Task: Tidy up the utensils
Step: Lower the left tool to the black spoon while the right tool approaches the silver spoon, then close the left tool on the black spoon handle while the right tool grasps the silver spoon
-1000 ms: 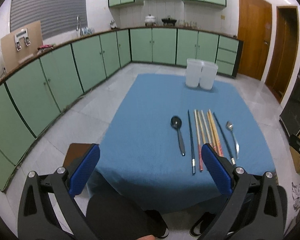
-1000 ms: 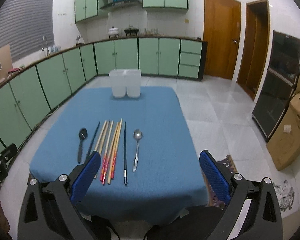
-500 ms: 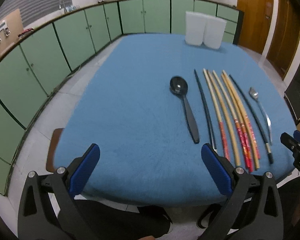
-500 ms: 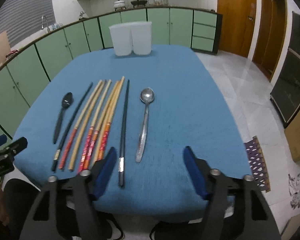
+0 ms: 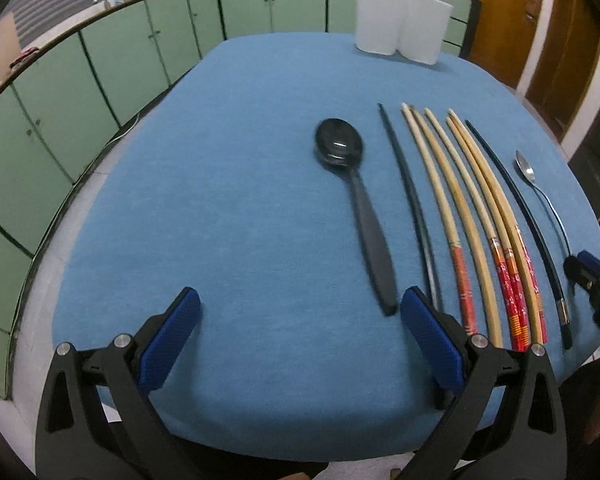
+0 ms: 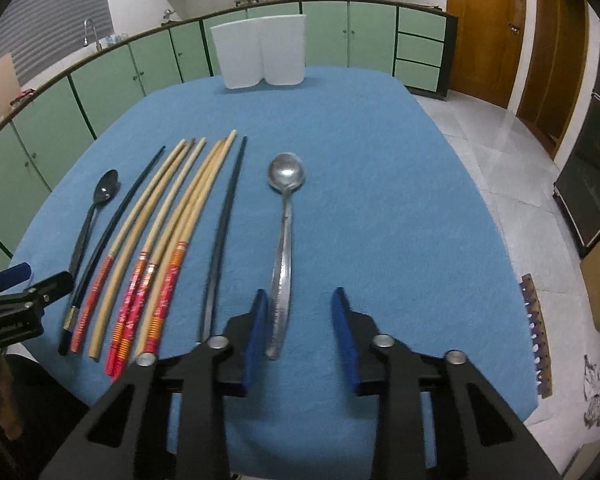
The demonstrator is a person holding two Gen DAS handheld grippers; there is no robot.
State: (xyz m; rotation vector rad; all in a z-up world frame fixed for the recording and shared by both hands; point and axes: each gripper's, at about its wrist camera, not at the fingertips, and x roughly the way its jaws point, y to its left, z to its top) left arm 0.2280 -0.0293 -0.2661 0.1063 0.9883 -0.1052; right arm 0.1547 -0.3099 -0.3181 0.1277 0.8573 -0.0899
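Right wrist view: you have dropped both hands low over the bench [image 6: 380,168], and your right gripper [image 6: 300,332] fingers are closing around the thin shiny metal spoon [image 6: 286,216] handle, not pinching it yet. Your left gripper [image 5: 300,336] fingers are wide open, holding nothing, beside the smooth black spoon [image 5: 356,204]. Nothing is in the white bins [image 6: 260,52] yet. The cloth looks soft and blue.

The blue tablecloth [image 5: 228,200] lies bare left of the black spoon [image 5: 356,208] and right of the metal spoon [image 6: 283,240]. Chopsticks [image 6: 168,232] crowd between them. Two white containers [image 6: 260,52] block the far edge.
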